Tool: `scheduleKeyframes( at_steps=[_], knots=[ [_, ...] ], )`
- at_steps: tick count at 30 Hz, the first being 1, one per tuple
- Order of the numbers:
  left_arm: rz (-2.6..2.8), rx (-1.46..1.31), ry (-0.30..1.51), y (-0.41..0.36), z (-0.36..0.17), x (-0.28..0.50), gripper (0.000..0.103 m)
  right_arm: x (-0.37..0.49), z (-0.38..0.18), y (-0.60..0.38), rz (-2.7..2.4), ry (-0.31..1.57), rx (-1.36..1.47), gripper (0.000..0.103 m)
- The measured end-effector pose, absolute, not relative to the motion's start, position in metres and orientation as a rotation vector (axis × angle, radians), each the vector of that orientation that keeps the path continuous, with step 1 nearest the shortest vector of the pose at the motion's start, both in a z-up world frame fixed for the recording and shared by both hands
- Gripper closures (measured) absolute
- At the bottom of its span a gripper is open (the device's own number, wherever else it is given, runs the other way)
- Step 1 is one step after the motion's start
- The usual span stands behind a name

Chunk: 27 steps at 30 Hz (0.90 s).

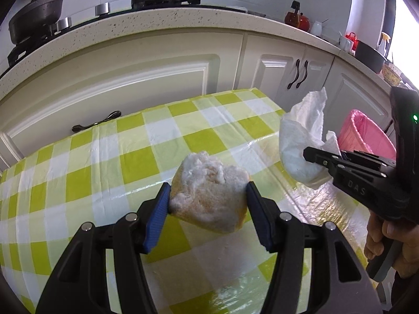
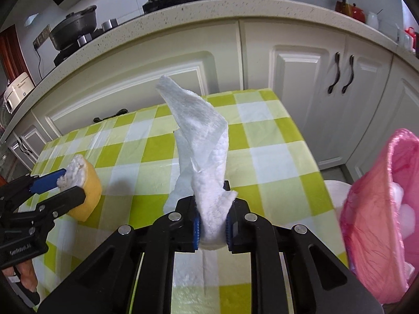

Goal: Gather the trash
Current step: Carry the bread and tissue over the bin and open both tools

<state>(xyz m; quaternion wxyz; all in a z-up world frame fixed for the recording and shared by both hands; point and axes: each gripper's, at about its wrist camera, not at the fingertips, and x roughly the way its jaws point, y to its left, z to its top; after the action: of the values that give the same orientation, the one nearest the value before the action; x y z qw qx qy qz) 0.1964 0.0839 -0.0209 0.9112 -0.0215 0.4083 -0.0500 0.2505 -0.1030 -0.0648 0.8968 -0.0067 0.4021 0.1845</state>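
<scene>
My left gripper (image 1: 208, 196) is shut on a piece of pomelo peel (image 1: 209, 196), yellow outside with white pith, held just above the green checked tablecloth (image 1: 104, 162). The peel (image 2: 83, 183) and the left gripper (image 2: 65, 183) also show at the left of the right wrist view. My right gripper (image 2: 212, 225) is shut on a crumpled white paper towel (image 2: 201, 157) that stands up above the table. From the left wrist view the towel (image 1: 301, 141) hangs at the table's right edge in the right gripper (image 1: 311, 159).
A pink bin with a pink liner (image 2: 379, 209) stands on the floor right of the table, white trash inside; it also shows in the left wrist view (image 1: 366, 136). Cream cabinets (image 1: 157, 78) and a counter with a stove and a pot (image 1: 36, 15) lie behind.
</scene>
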Motion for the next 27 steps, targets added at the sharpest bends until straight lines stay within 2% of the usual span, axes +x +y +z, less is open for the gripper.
scheduleKeyframes(
  at_steps=[16, 27],
  knots=[
    [-0.200, -0.016, 0.726, 0.009, 0.036, 0.193, 0.047, 0.200, -0.001, -0.194, 0.268, 0.692, 0.010, 0.087],
    [-0.266, 0.021, 0.690, -0.046, 0.060, 0.191, 0.047, 0.189, 0.017, -0.266, 0.174, 0.649, 0.041, 0.087]
  ],
)
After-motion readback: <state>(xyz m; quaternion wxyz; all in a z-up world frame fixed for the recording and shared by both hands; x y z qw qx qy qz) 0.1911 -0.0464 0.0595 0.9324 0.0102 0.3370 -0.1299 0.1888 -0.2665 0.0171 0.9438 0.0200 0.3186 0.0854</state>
